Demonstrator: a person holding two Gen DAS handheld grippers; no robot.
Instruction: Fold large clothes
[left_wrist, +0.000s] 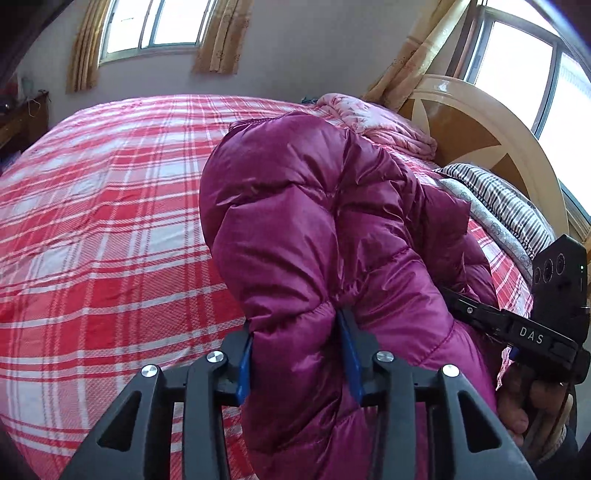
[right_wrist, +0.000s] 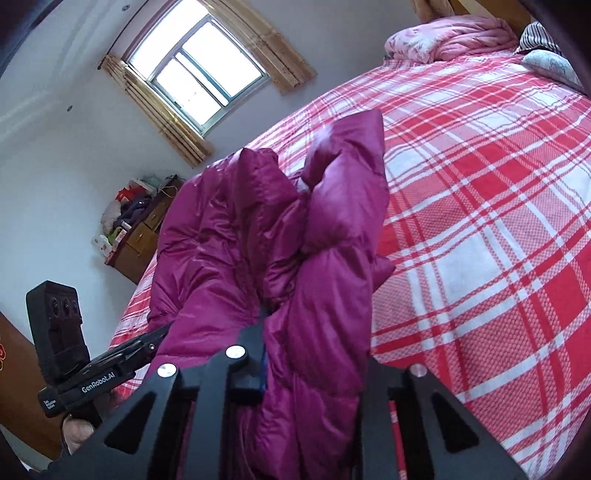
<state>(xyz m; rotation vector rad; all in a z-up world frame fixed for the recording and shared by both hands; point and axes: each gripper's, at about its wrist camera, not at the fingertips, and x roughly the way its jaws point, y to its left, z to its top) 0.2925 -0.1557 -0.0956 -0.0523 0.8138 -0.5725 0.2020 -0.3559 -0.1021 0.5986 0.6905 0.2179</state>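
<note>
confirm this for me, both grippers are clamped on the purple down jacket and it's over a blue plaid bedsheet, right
Not quite: the plaid bedsheet is red and white, not blue, as the left wrist view shows. The rest holds: the left gripper and right gripper are both shut on the purple down jacket.

Jacket (left_wrist: 314, 229) (right_wrist: 258, 236): glossy magenta, quilted. Bedsheet (left_wrist: 103, 221) (right_wrist: 480, 221): red-white plaid. Quilt (left_wrist: 376, 122) (right_wrist: 450, 37) at head corner: pink, pale print. Pillow (left_wrist: 502, 199): white with dark stripes. Curtains (left_wrist: 221, 37) (right_wrist: 166, 118): tan. Headboard (left_wrist: 465, 122): cream and brown. Grippers: black, blue pads (left_wrist: 349, 354).
</note>
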